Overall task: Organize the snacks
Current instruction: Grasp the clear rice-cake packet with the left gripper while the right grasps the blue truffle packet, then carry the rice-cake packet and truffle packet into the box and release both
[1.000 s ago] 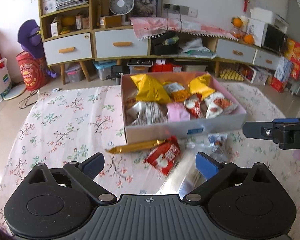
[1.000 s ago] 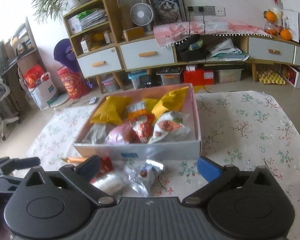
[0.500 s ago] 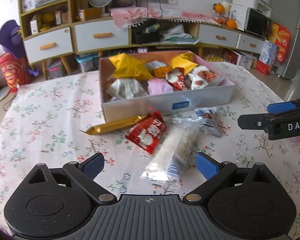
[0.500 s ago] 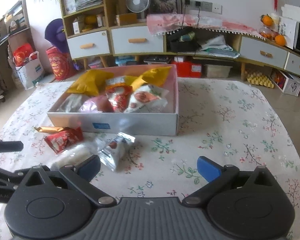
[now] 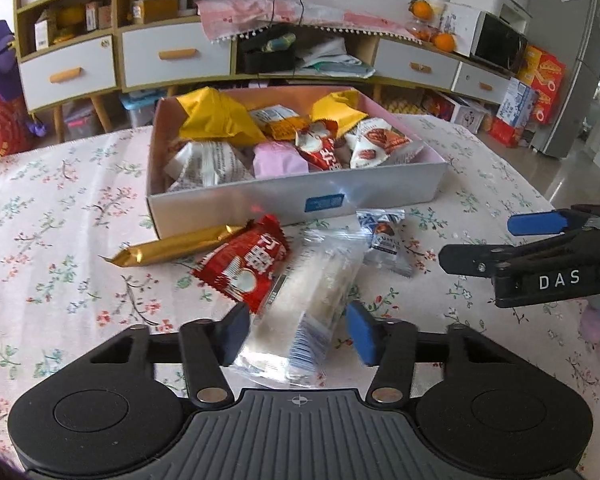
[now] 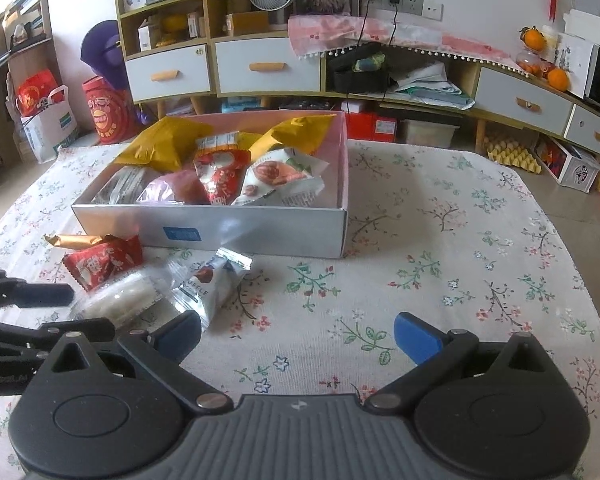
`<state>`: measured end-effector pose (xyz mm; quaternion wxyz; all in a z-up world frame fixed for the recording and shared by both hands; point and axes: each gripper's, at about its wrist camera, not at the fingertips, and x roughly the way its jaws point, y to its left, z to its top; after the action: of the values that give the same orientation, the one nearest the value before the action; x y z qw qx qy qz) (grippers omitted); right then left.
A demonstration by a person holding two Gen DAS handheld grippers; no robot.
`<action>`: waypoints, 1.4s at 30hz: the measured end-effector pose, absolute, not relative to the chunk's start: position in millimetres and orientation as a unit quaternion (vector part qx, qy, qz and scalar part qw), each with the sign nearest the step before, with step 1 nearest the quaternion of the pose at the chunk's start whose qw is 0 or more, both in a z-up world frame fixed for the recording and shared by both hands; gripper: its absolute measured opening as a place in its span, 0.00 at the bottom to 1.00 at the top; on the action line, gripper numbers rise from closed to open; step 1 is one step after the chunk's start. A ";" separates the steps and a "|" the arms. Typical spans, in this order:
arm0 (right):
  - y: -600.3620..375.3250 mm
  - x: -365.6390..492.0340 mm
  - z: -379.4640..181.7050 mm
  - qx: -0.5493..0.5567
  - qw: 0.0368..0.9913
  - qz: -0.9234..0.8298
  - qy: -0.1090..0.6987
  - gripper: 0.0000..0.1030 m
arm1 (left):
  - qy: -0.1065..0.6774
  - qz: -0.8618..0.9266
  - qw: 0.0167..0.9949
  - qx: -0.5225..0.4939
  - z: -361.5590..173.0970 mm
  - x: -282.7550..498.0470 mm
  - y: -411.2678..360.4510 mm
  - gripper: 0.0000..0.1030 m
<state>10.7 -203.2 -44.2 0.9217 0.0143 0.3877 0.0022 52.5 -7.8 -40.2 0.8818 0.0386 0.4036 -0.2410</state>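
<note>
A grey box (image 5: pixel 380 194) with a pink inside holds several snack packets; it also shows in the right wrist view (image 6: pixel 260 228). In front of it lie a gold bar (image 5: pixel 176 245), a red packet (image 5: pixel 246 266), a clear packet of white cake (image 5: pixel 312 300) and a small truffle packet (image 5: pixel 386 236). My left gripper (image 5: pixel 298 334) is partly closed, its fingers on either side of the clear packet's near end; whether they touch it is unclear. My right gripper (image 6: pixel 296 336) is open and empty above the tablecloth, right of the truffle packet (image 6: pixel 212 284).
The table has a floral cloth (image 6: pixel 460 248). My right gripper shows at the right in the left wrist view (image 5: pixel 540 256); my left gripper shows at the left in the right wrist view (image 6: pixel 28 312). Cabinets with drawers (image 6: pixel 260 66) stand behind the table.
My left gripper has moved forward and down onto the clear packet and its fingers have narrowed around it. My right gripper has stayed open with little movement.
</note>
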 end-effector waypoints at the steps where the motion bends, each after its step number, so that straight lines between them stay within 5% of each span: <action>1: -203.3 11.5 -44.8 0.014 0.921 0.002 0.388 0.87 | 0.405 -0.243 0.880 0.039 -41.2 52.9 -9.0 0.40; 8: -199.7 17.4 -50.3 0.012 0.920 0.002 0.393 0.87 | 0.406 -0.254 0.877 0.043 -37.8 47.3 -14.9 0.22; 17: -190.0 29.7 -48.0 0.032 0.924 0.032 0.379 0.87 | 0.427 -0.229 0.874 0.028 -32.8 44.0 1.0 0.20; 26: -174.2 43.5 -57.7 0.043 0.922 0.047 0.383 0.49 | 0.425 -0.239 0.873 0.006 -37.8 45.0 9.7 0.25; 28: -173.0 43.3 -58.5 0.029 0.923 0.041 0.381 0.29 | 0.423 -0.243 0.873 0.009 -38.8 45.5 7.6 0.27; 31: -176.8 41.7 -57.3 0.012 0.923 0.039 0.383 0.12 | 0.420 -0.248 0.873 0.014 -40.5 46.7 3.8 0.33; 42: -200.5 35.1 -55.5 0.035 0.917 0.031 0.397 0.09 | 0.406 -0.246 0.879 0.052 -45.1 44.7 -13.5 0.38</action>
<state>35.1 -200.5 -55.5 0.9167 0.0353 0.3967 0.0310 44.7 -13.5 -45.1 0.8786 0.0518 0.4062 -0.2456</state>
